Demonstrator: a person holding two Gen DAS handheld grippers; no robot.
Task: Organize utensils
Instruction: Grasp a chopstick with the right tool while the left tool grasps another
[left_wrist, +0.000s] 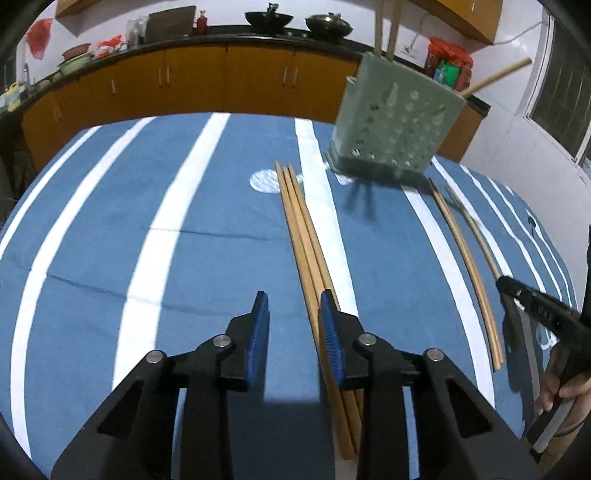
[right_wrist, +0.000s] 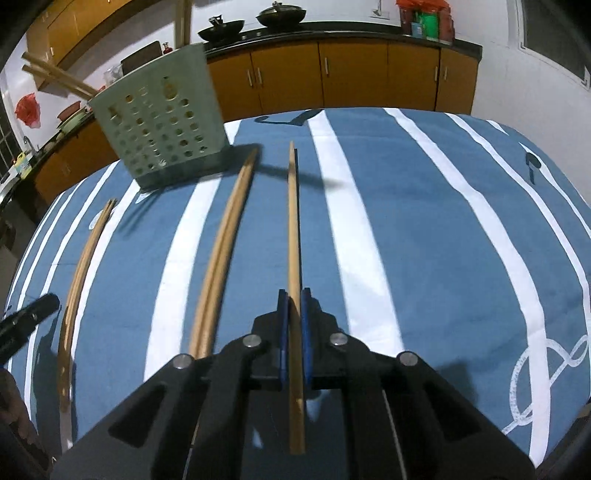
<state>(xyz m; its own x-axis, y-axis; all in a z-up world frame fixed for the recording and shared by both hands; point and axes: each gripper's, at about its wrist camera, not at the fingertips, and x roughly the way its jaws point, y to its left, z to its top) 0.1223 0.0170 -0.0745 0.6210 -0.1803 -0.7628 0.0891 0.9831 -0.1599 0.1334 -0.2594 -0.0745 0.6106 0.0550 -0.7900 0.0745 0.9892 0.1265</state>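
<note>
A pale green perforated utensil holder stands at the far side of the table with chopsticks poking out; it also shows in the right wrist view. A bundle of wooden chopsticks lies on the cloth, running under my left gripper, which is open and empty. My right gripper is shut on one wooden chopstick that points toward the holder. A pair of chopsticks lies left of it, and the bundle shows farther left. The right gripper also shows in the left wrist view.
The table wears a blue cloth with white stripes. Orange cabinets and a dark counter with woks run behind the table. A window is at the right.
</note>
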